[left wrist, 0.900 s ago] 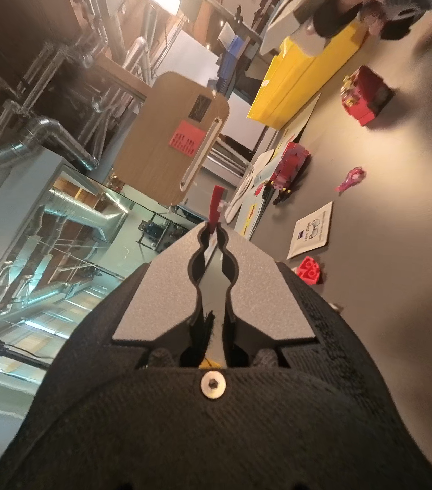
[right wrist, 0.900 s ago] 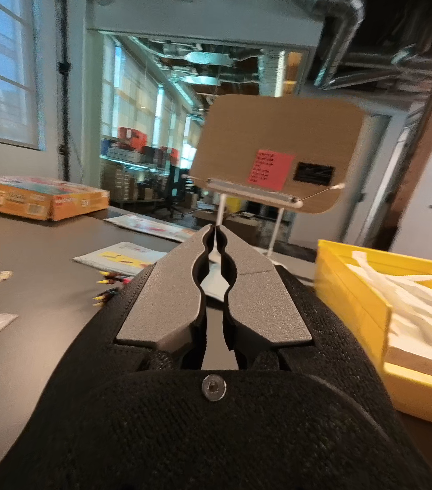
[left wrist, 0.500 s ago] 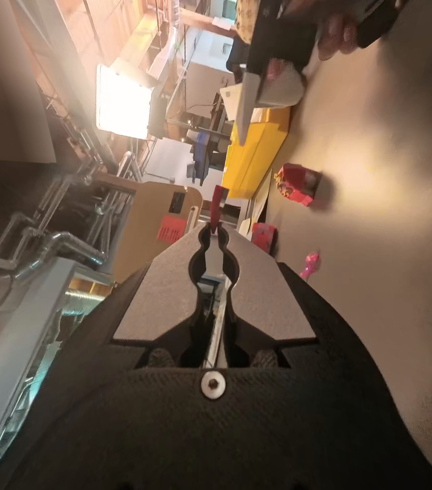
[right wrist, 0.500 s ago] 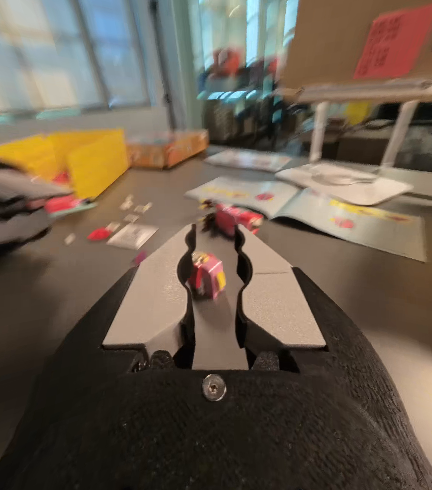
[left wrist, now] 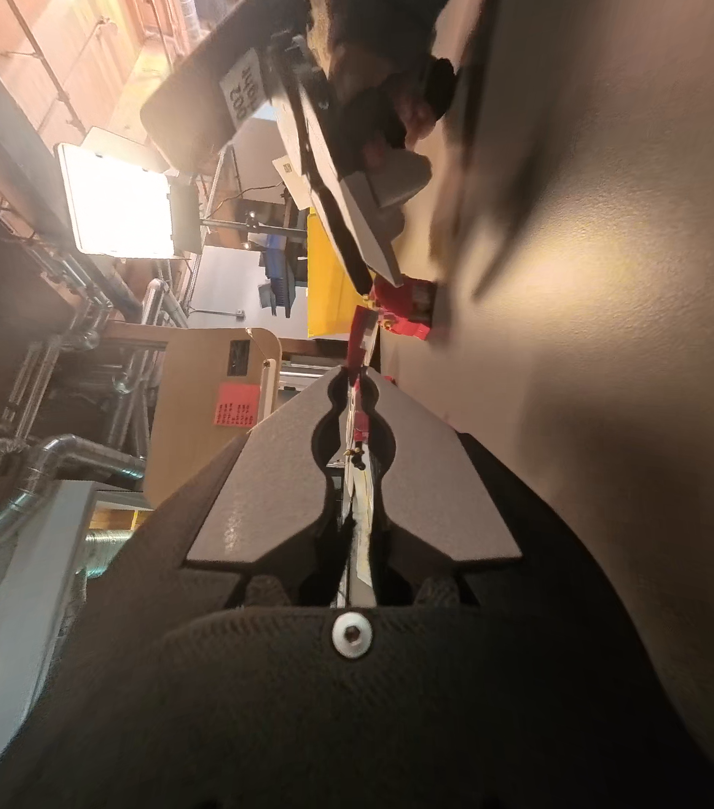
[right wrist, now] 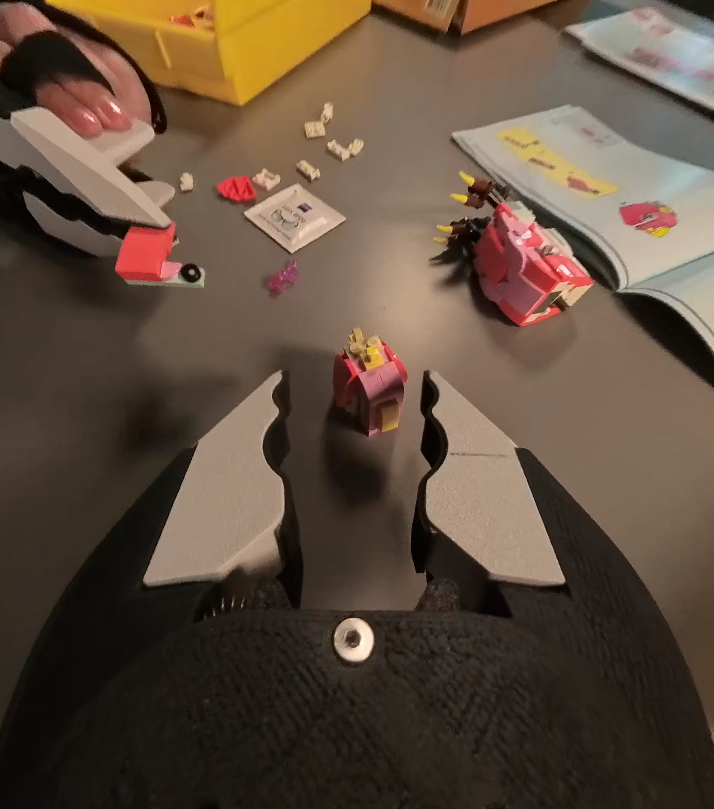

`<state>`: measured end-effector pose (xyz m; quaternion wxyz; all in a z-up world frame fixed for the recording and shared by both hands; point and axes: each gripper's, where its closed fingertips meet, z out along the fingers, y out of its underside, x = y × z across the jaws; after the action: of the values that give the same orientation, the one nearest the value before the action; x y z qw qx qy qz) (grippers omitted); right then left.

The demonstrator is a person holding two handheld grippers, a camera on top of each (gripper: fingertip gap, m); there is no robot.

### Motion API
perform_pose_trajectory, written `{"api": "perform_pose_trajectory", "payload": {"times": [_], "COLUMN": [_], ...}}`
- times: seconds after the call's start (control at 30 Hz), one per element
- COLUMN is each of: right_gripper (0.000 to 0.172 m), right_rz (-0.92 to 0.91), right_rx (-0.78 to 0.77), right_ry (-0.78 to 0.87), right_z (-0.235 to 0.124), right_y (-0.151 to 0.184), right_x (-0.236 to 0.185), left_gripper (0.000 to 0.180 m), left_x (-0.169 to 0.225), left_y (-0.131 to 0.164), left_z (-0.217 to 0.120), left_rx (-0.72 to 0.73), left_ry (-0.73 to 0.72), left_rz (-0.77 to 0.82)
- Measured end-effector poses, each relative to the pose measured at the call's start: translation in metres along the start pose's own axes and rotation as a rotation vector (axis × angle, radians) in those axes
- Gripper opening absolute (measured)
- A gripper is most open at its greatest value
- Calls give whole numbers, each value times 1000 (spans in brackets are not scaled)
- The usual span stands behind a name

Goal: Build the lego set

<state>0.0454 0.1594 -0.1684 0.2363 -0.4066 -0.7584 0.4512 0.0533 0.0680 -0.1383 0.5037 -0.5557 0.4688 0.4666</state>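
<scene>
Grey worktop (right wrist: 83,437) is carrying a red-and-pink brick model (right wrist: 368,389) — untouched between the spread-wide right hand-held gripper (right wrist: 353,385); left hand-held gripper (right wrist: 149,232) is clenching a red brick piece (right wrist: 145,256) above it.

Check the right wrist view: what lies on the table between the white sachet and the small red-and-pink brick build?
In the right wrist view, a small translucent pink piece lies between the white sachet and the small brick build; otherwise bare table.

red plate piece (right wrist: 145,256): pinched in left hand-held gripper (right wrist: 158,232), above counter (right wrist: 521,437).
pink-red brick block (right wrist: 368,387): upright on counter, between right hand-held gripper's (right wrist: 351,385) spread fingers, untouched.
</scene>
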Motion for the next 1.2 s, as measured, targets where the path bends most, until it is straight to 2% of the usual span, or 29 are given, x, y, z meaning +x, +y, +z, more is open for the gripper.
{"api": "perform_pose_trajectory", "payload": {"times": [0.13, 0.23, 0.7, 1.07, 1.2], "right_gripper": [43, 30, 29, 29, 39], "right_rz": [-48, -17, 154, -32, -13], "right_rx": [-57, -60, -43, -62, -89], "right_ry": [-15, -53, -140, -22, -17], "right_z": [3, 3, 1, 2, 3], "right_y": [8, 9, 7, 9, 13], "right_x": [3, 3, 3, -1, 0], "left_gripper": [3, 4, 3, 3, 3], "left_x": [0, 0, -4, -1, 0], "left_y": [2, 2, 2, 1, 1], "left_z": [0, 0, -2, -2, -2], "left_rx": [-6, -7, -3, 0, -1], "left_ry": [3, 1, -15, -1, 2], "left_rz": [-10, -8, -14, -13, -11]}}
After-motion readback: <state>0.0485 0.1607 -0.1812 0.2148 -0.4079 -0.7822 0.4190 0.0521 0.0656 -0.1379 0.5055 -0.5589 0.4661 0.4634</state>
